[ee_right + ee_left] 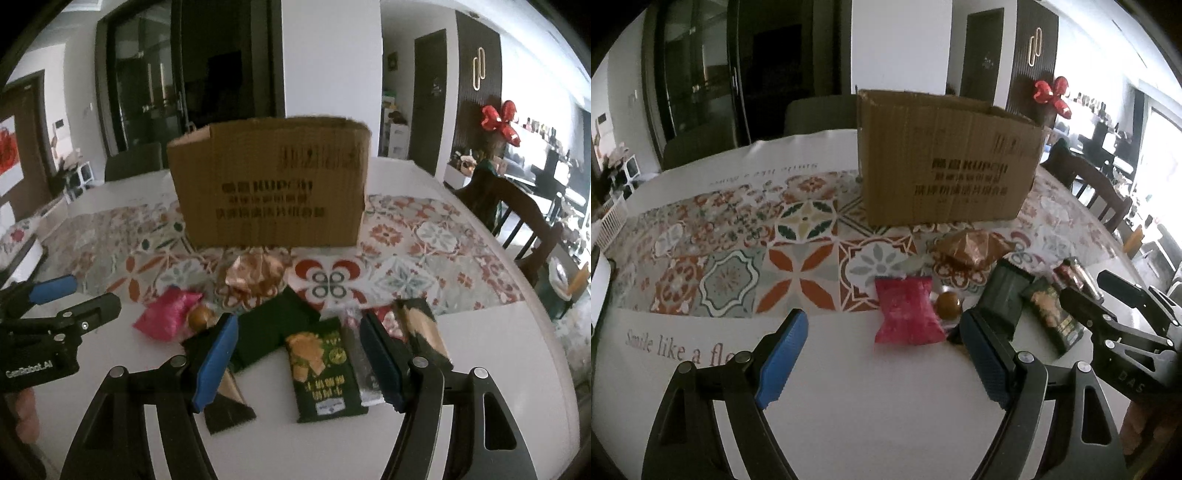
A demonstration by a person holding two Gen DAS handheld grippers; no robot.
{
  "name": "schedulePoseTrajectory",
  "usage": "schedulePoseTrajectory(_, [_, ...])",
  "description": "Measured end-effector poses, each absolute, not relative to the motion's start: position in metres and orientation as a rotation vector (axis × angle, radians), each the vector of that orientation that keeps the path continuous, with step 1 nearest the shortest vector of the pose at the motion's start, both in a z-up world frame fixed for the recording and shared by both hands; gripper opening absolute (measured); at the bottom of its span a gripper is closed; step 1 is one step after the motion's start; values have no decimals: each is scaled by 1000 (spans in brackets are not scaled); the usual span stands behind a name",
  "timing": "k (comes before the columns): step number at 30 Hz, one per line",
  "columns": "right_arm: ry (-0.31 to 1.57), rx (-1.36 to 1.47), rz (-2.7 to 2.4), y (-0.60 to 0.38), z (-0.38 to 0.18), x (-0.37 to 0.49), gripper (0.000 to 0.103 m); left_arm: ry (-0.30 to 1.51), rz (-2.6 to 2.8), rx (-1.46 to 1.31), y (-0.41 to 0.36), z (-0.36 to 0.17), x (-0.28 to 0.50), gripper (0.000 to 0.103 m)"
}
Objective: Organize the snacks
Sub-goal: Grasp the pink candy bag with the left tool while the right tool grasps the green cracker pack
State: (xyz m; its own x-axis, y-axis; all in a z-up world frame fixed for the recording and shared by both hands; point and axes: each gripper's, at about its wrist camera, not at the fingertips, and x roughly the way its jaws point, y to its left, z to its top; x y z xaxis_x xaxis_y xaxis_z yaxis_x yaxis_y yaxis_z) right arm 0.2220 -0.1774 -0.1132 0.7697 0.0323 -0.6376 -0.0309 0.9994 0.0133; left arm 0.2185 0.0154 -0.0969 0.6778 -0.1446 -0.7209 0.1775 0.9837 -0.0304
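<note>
Snacks lie in a loose cluster on the table (480,369), in the lower centre of both views, just in front of the cardboard box (271,184). Left gripper (882,354): jaws spread wide, holding nothing; between the blue pads (783,358) sits the pink packet (907,312), crinkled and pillow-shaped, lying on the white tabletop. Touching its right edge is a small round brown snack (948,304) in clear wrap. Right gripper (299,363): jaws likewise released, empty, hovering over the green packet (325,369), which is flat, dark green with yellow print and a picture of golden pieces. Beside it on the right lies a narrow silver-grey stick packet (360,365), partly hidden by the right finger, and a dark packet with a tan illustration (424,334) past it. A plain dark green packet (273,325) lies at upper left of the printed one, overlapping a black packet with a serrated edge (229,410) under the left finger. Higher in the frame a crumpled copper-foil packet (255,278) rests on the patterned table runner (406,258), close to the box front. The box stands upright, open-topped, with dark blurred print on its face. A wooden chair (517,221) stands at the right edge of the table, and a red foil balloon (500,118) shows at upper right.
</note>
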Motion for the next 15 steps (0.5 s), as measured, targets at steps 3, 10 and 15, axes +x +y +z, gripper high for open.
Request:
schedulePoseTrajectory(3, [719, 4, 32, -179, -122, 224, 69, 799, -166, 60, 13, -102, 220, 84])
schedulePoseTrajectory(10, [758, 4, 29, -181, -137, 228, 66, 776, -151, 90, 6, -113, 229, 84])
schedulePoseTrajectory(15, [784, 14, 28, -184, -144, 233, 63, 803, -160, 80, 2, -120, 241, 79])
